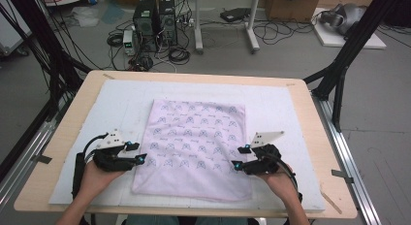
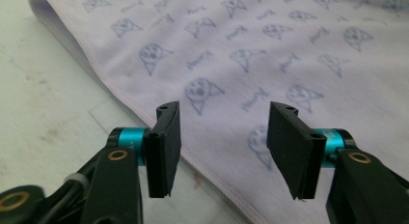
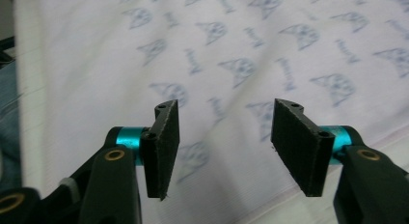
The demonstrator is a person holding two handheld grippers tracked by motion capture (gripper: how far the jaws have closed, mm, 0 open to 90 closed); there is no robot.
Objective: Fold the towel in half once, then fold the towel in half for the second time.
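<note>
A pale lilac cloth (image 1: pixel 194 147) printed with small blue figures lies folded flat in the middle of the table. My left gripper (image 1: pixel 135 154) sits at the cloth's left edge, jaws apart, with nothing between them. In the left gripper view the gripper (image 2: pixel 223 151) hovers over the hemmed edge of the cloth (image 2: pixel 270 55). My right gripper (image 1: pixel 241 157) sits at the cloth's right edge, also open and holding nothing. From the right gripper view the gripper (image 3: pixel 224 149) hangs above the printed cloth (image 3: pixel 241 50).
A white mat (image 1: pixel 271 104) covers the wooden table (image 1: pixel 310 118) under the cloth. The person's hands come in from the near edge. Beyond the table stand computer towers (image 1: pixel 154 24), cables and black frame posts (image 1: pixel 346 55).
</note>
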